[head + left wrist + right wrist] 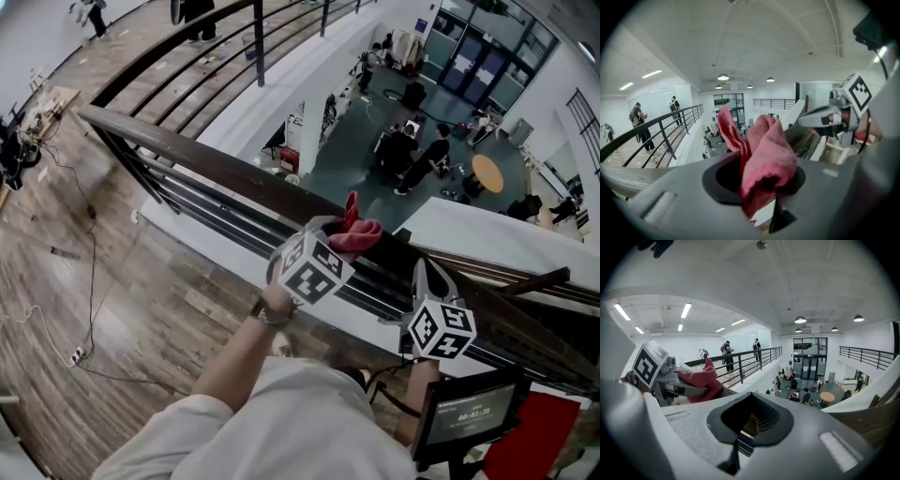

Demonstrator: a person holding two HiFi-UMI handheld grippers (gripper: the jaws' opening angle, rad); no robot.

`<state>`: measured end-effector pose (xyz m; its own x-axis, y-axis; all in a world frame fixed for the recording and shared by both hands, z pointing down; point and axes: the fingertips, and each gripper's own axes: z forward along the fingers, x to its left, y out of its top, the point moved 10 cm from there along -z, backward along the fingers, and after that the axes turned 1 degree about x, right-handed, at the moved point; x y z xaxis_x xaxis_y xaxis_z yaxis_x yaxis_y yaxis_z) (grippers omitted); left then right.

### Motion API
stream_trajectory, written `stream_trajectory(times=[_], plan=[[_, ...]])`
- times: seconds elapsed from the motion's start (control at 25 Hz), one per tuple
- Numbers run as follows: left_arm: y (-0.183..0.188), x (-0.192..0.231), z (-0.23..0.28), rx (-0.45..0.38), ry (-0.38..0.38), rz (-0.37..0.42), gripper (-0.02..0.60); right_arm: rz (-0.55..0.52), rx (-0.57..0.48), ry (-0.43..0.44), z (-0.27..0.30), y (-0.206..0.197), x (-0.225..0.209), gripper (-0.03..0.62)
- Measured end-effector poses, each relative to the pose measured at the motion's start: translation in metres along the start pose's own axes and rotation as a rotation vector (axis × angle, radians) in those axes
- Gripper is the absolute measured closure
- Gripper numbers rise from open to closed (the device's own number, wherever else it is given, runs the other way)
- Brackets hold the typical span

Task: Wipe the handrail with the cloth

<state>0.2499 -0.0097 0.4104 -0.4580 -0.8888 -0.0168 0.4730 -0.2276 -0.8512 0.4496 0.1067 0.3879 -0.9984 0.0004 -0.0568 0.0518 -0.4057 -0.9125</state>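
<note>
The dark wooden handrail (187,150) runs from the upper left to the lower right on top of a black metal railing. My left gripper (337,236) is shut on a bunched red cloth (360,231), held right over the rail's top. In the left gripper view the cloth (761,150) sticks up out of the jaws and fills the middle. My right gripper (425,275) hovers over the rail just to the right of the left one, shut with nothing in it. The right gripper view shows the cloth (701,380) at its left and the rail (867,420).
Beyond the rail is an open drop to a lower floor (375,131) with people, desks and a round table (487,173). A second black railing (234,37) runs across the back. Cables (89,281) lie on the wood floor at left. A small screen (469,412) sits at lower right.
</note>
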Motion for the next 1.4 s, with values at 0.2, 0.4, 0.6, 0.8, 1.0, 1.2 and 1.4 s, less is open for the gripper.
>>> stream_trajectory(times=[0.2, 0.4, 0.6, 0.8, 1.0, 1.2, 1.4], plan=[[-0.003, 0.012, -0.007, -0.025, 0.015, -0.016, 0.433, -0.005, 0.004, 0.004, 0.002, 0.003, 0.005, 0.591], [-0.007, 0.017, -0.012, -0.106, -0.007, 0.002, 0.433, -0.006, 0.012, 0.012, 0.002, 0.004, 0.008, 0.591], [-0.012, 0.024, -0.017, -0.129, 0.028, -0.004, 0.433, -0.006, 0.020, 0.018, 0.003, 0.004, 0.012, 0.591], [-0.017, 0.027, -0.022, -0.158, 0.065, -0.003, 0.433, -0.006, 0.023, 0.020, 0.003, 0.004, 0.012, 0.591], [-0.017, 0.028, -0.024, -0.157, 0.020, 0.031, 0.434, -0.008, 0.031, 0.029, 0.004, 0.002, 0.013, 0.591], [-0.013, 0.031, -0.030, -0.149, -0.025, 0.050, 0.437, -0.013, 0.032, 0.041, 0.005, 0.002, 0.016, 0.591], [-0.017, 0.033, -0.031, -0.188, 0.024, 0.013, 0.433, -0.014, 0.036, 0.046, 0.007, 0.001, 0.017, 0.591]])
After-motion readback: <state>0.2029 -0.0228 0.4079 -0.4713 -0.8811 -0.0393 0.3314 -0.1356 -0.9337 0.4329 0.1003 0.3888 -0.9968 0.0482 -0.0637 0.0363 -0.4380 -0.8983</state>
